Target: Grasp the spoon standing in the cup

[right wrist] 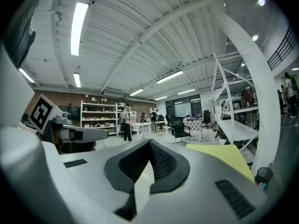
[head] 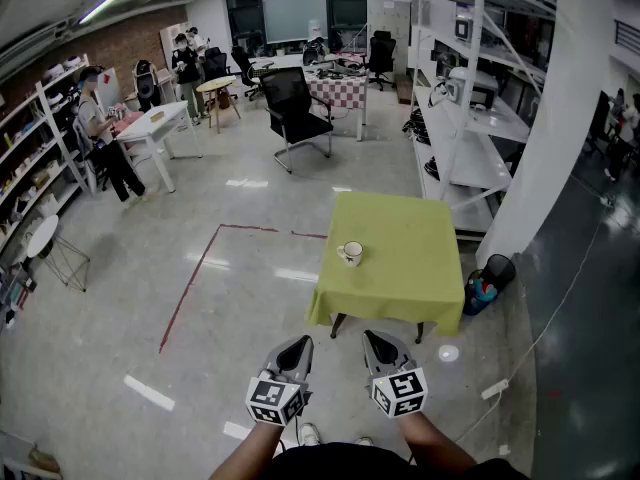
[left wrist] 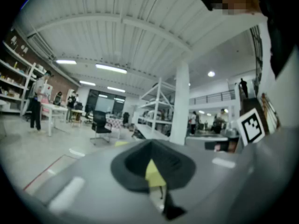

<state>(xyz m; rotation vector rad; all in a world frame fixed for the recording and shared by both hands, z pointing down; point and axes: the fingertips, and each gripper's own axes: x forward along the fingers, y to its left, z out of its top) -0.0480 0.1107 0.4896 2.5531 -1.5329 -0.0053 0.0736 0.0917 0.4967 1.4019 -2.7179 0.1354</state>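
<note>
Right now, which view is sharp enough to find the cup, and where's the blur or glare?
Head view: sharp, fisheye-bent at the edges, the cup small but clear on the green table, light streaks glaring on the floor. Left gripper view: soft all over. Right gripper view: crisper, curved, no cup.

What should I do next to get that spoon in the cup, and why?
Probably step up to the table first: the cup sits on it well ahead of the right gripper, which is shut and held close to the body.

no legible text or signs
</note>
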